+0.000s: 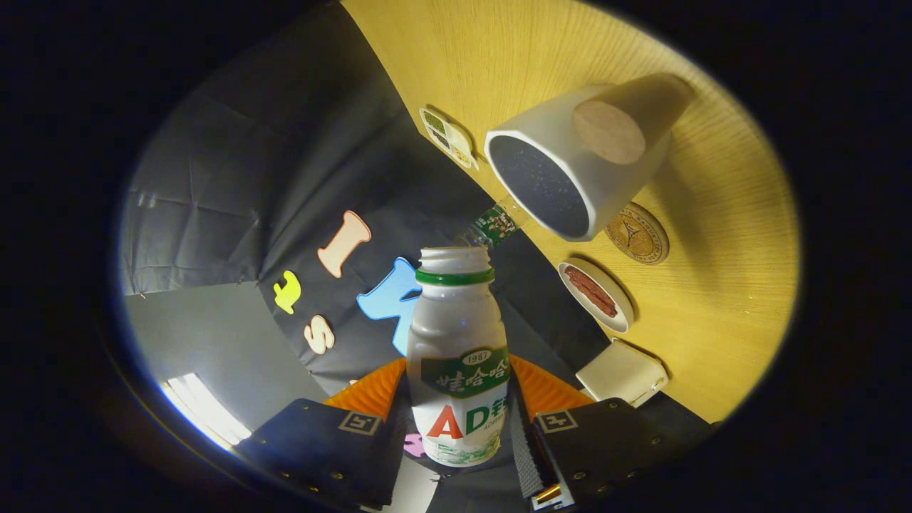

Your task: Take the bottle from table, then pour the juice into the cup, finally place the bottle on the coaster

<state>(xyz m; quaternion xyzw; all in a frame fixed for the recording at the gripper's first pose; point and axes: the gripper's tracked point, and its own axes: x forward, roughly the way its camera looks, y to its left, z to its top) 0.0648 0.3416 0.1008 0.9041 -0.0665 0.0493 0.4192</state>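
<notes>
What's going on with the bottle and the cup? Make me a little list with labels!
bottle: white juice bottle, cap off, tipped toward the cup
fingers: gripper shut on the bottle, one finger on each side
cup: white cup on the wooden table, open mouth just beyond the bottle's neck
coaster: round brown coaster beside the cup, nothing on it
nearby: small dish with reddish food
stage: pouring position; juice stream not visible
</notes>
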